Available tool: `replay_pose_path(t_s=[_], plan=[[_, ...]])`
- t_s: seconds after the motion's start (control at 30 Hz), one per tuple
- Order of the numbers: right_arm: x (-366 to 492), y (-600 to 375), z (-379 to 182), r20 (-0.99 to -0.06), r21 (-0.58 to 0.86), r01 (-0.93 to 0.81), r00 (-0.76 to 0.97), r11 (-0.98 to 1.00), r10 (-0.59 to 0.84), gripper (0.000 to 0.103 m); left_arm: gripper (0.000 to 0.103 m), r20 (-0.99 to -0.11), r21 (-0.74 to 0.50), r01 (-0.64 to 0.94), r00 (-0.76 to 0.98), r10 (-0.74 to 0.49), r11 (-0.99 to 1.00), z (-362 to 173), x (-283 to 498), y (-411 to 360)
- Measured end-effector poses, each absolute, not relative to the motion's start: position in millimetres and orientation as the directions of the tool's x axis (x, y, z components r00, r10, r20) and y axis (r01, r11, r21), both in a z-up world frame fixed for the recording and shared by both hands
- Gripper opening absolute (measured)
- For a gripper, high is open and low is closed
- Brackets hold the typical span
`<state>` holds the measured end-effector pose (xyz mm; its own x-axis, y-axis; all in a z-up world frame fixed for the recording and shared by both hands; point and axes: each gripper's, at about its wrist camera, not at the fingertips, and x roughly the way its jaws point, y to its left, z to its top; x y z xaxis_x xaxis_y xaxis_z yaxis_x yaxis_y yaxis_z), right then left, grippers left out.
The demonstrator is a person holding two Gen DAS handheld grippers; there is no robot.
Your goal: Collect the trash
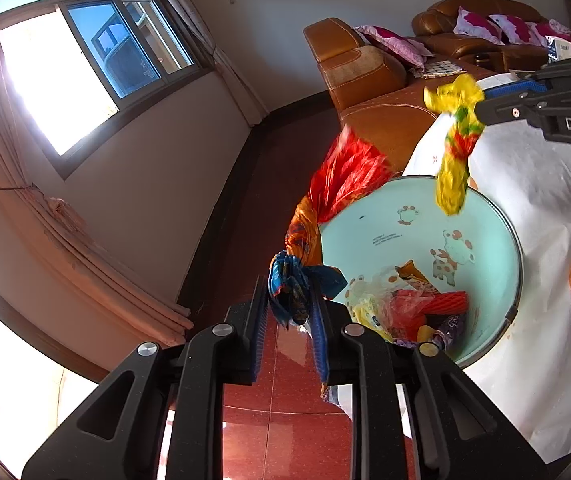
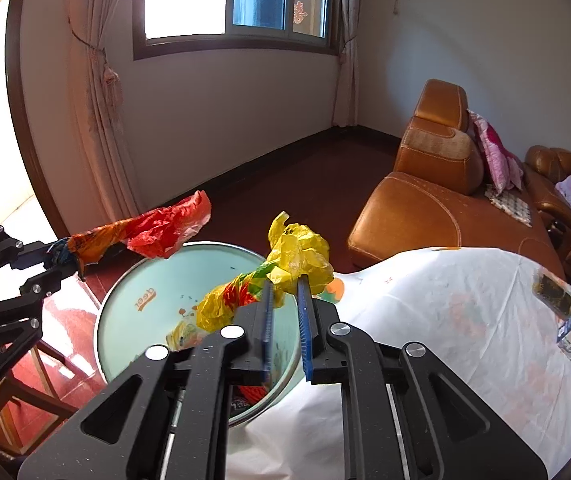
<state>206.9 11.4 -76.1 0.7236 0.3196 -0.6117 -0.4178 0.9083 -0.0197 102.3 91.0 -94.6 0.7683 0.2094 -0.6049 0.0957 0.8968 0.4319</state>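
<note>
I hold two wrappers over the bin (image 1: 497, 216), ready to drop them. The left gripper (image 1: 289, 312) has its jaws narrowly apart around the red wrapper (image 1: 345, 176); the right gripper (image 2: 285, 312) likewise around the yellow wrapper (image 2: 301, 256). Next both jaws must open wider, I think.

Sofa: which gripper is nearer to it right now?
Right. The right gripper holds the yellow wrapper over the bin's sofa-side rim, by the table. The left gripper, with the red wrapper, is on the bin's far side from the sofa.
</note>
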Motion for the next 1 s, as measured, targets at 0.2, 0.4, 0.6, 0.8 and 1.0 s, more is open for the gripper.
replay_pose_path(t_s=[0.2,0.4,0.6,0.8,1.0], plan=[[208,0,-85,-0.623,0.024,-0.398,0.711,0.917,0.325,0.041,0.059,-0.582,0.414,0.072,0.787,0.204,0.907,-89,100,93],[190,-18,-79,-0.605,-0.032,-0.337,0.756,0.941,0.25,0.049,0.072,-0.546,0.414,0.044,0.811,0.21,0.909,-81,93,89],[162,-40,-69,-0.576,-0.039,-0.291,0.788,0.956,0.216,0.055,0.079,-0.51,0.392,0.042,0.841,0.179,0.919,-63,83,81],[139,-58,-55,-0.541,-0.043,-0.25,0.82,0.967,0.188,0.056,0.086,-0.474,0.387,0.045,0.866,0.157,0.921,-49,71,72],[127,-62,-44,-0.512,-0.055,-0.225,0.843,0.973,0.166,0.058,0.09,-0.445,0.372,0.037,0.884,0.143,0.927,-37,63,69]])
